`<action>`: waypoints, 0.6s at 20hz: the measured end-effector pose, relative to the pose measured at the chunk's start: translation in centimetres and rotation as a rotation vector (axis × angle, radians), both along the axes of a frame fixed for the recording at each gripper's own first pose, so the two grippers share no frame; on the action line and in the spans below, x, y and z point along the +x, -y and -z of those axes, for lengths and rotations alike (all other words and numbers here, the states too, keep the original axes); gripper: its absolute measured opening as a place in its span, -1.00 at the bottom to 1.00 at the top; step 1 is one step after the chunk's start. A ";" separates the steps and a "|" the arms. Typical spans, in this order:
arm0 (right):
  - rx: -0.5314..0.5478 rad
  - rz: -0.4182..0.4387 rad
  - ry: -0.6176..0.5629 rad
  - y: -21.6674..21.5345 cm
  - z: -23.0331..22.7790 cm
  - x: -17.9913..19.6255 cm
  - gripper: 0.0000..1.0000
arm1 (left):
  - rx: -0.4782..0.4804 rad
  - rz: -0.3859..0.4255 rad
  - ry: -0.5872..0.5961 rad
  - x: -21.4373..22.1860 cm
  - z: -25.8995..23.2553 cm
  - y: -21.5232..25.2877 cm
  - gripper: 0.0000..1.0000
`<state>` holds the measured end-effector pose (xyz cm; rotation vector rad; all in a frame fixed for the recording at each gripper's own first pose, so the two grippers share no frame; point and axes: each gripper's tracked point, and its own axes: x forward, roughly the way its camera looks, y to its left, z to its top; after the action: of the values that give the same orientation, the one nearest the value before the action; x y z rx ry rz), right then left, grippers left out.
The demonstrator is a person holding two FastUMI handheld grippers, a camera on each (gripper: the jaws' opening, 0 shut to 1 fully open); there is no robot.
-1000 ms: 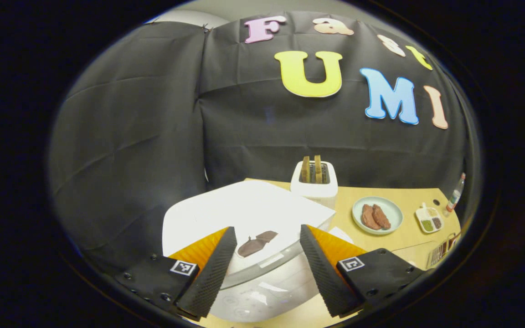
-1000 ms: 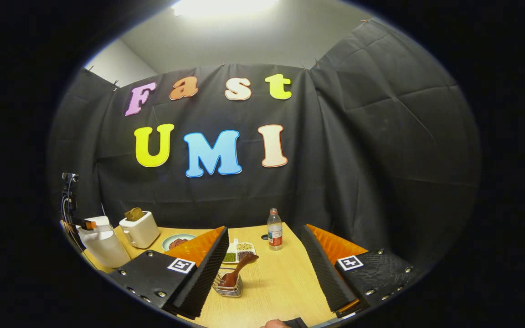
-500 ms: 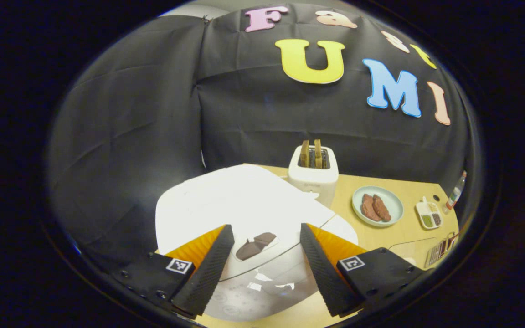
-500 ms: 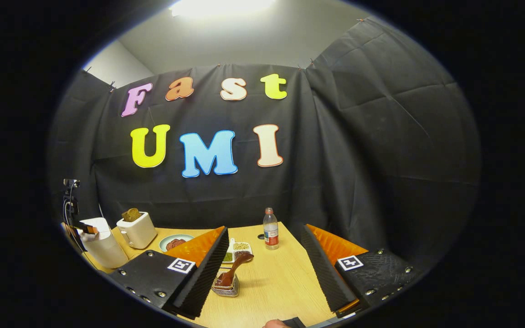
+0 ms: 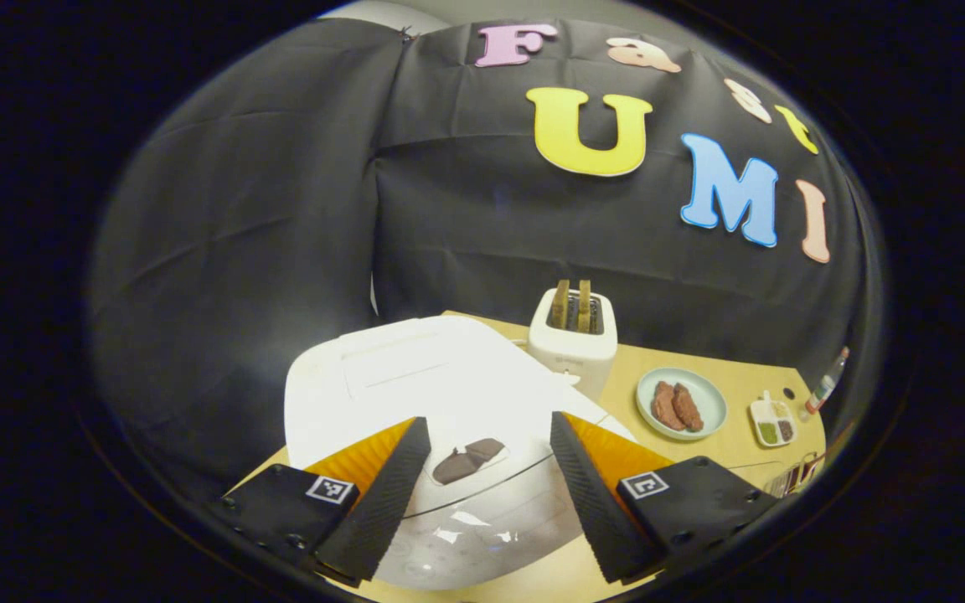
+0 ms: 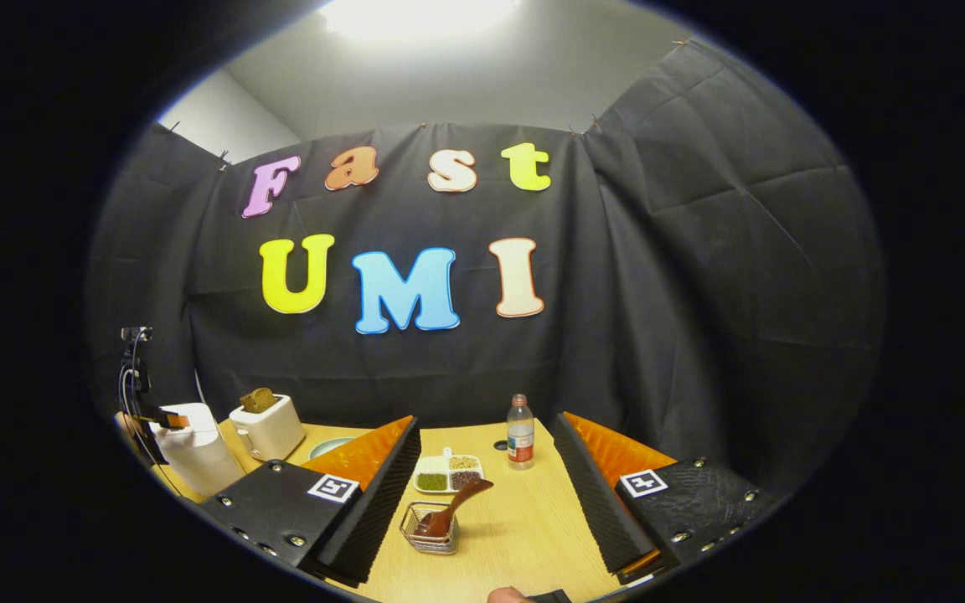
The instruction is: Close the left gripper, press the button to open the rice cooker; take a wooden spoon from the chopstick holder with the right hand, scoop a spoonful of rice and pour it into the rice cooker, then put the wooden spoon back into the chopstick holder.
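The white rice cooker (image 5: 415, 381) lies low in the left gripper view with its lid down. A dark button (image 5: 466, 461) sits on its front. My left gripper (image 5: 487, 421) hovers over that button, open, with the button showing between the fingers. In the right gripper view a wire chopstick holder (image 6: 430, 529) stands on the wooden table (image 6: 524, 519). A dark wooden spoon (image 6: 453, 507) leans out of it to the right. My right gripper (image 6: 486, 421) is open, above and short of the holder. A white sectioned dish (image 6: 447, 474) of grains sits just behind the holder.
A white toaster (image 5: 573, 339) with two slices stands behind the cooker, and a pale plate (image 5: 681, 404) with brown pieces lies to its right. A small bottle (image 6: 520, 432) stands behind the dish. At the far left, the cooker (image 6: 193, 452) stands by a camera stand (image 6: 132, 368).
The left gripper has swung a little; the cooker now sits lower and further left under it. The right gripper has shifted, so the holder now shows between its fingers. Both stayed open.
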<state>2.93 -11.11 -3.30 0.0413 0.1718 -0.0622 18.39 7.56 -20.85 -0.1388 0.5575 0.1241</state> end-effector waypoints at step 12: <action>-0.016 -0.206 0.101 -10.8 -1.8 1.7 0.95 | 0.118 0.146 0.420 -7.8 -17.8 2.8 0.83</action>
<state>4.62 -0.27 -1.54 0.0109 0.0741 0.1436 10.63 4.79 -3.04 -0.0066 0.1397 -0.0159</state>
